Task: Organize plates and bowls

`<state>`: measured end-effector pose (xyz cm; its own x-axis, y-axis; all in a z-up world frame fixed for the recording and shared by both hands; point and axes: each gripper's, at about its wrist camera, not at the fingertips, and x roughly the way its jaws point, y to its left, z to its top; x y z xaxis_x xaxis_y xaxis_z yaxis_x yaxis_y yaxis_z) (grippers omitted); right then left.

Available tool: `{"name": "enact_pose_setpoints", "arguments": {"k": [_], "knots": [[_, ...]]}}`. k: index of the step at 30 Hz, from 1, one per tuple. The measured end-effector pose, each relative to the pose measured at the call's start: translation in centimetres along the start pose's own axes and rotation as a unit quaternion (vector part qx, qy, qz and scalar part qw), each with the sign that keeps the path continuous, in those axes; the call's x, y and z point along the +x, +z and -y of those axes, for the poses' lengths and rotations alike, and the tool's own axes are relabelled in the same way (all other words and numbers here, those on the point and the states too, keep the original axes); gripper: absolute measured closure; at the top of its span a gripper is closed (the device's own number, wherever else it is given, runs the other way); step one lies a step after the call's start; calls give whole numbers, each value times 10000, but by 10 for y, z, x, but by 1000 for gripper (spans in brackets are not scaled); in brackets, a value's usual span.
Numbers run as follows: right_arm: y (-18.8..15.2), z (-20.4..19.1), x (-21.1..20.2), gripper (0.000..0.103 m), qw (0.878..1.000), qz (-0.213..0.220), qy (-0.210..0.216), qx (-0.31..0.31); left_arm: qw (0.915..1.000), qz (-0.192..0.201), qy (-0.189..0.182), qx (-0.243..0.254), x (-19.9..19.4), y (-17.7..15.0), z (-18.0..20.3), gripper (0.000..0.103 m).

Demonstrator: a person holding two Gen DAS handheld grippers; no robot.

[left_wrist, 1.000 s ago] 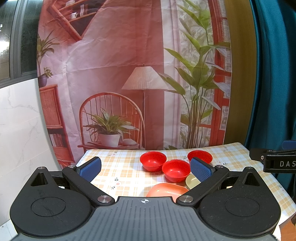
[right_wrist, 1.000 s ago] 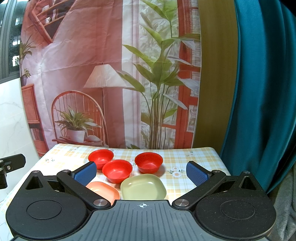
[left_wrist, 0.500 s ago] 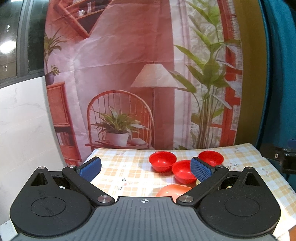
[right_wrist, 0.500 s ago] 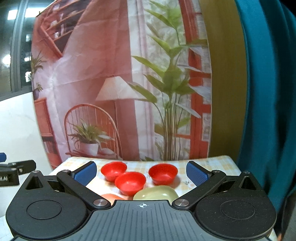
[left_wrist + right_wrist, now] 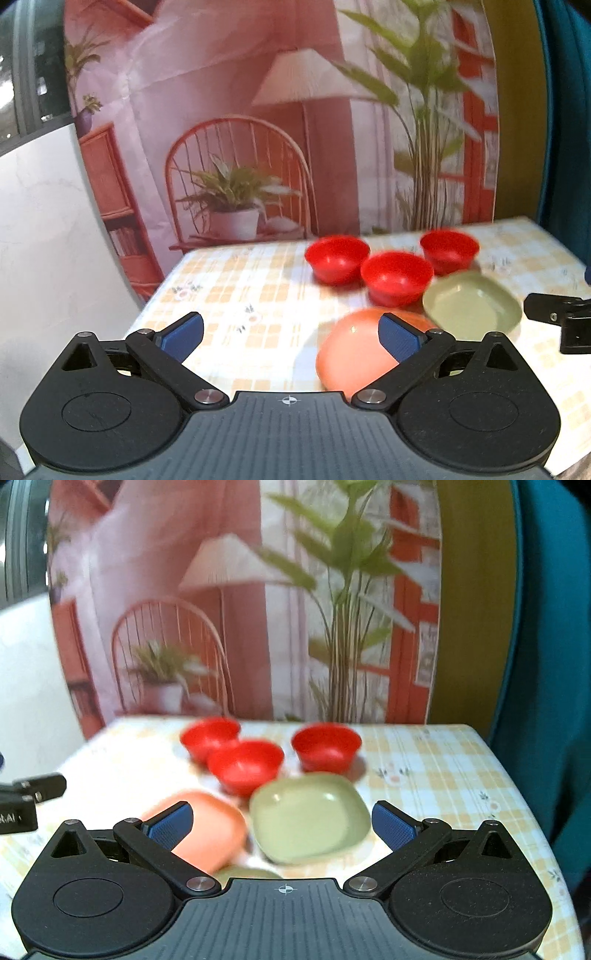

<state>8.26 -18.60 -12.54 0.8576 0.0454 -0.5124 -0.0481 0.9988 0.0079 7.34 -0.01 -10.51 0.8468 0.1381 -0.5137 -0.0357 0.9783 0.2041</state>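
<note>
Three red bowls stand on the checked table: left [image 5: 337, 258], middle [image 5: 396, 277] and right [image 5: 448, 250]; the right wrist view also shows them, left [image 5: 209, 736], middle [image 5: 244, 766], right [image 5: 325, 746]. A green plate [image 5: 471, 305] [image 5: 308, 816] and an orange plate [image 5: 356, 356] [image 5: 212, 834] lie in front of them. My left gripper [image 5: 291, 332] is open and empty above the table's near left part. My right gripper [image 5: 282, 821] is open and empty just above the green plate. Another green rim [image 5: 247, 873] peeks out below it.
The table [image 5: 229, 295] has a yellow checked cloth and its left edge drops beside a white wall [image 5: 48, 240]. A printed backdrop [image 5: 258, 129] hangs behind the table. A teal curtain [image 5: 546, 664] hangs at the right. The other gripper shows at the edge of each view [image 5: 561, 321] [image 5: 26, 801].
Both grippers have tilted down and moved closer to the table, so the bowls and plates look larger. Both stay open. The dishes have not moved.
</note>
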Motion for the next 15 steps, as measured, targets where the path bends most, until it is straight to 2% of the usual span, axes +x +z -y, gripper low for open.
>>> {"name": "enact_pose_setpoints", "arguments": {"k": [3, 7, 10, 11, 13, 15], "knots": [[-15, 2, 14, 5, 9996, -228, 148, -2, 9989, -383, -245, 111, 17, -15, 11, 12], [-34, 9, 33, 18, 9978, -655, 142, -2, 9943, -925, -535, 12, 40, -34, 16, 23], [-45, 16, 41, 24, 9960, -884, 116, 33, 9878, -1276, -854, -237, 55, -44, 13, 32], [-48, 19, 43, 31, 9954, -943, 114, 98, 9854, -1368, -977, -286, 59, -48, 13, 37], [-54, 23, 45, 38, 9941, -1072, 57, 172, 9812, -1532, -1136, -297, 65, -54, 18, 44], [-60, 24, 45, 38, 9932, -1153, 28, 163, 9759, -1694, -1339, -323, 72, -60, 23, 52]]}}
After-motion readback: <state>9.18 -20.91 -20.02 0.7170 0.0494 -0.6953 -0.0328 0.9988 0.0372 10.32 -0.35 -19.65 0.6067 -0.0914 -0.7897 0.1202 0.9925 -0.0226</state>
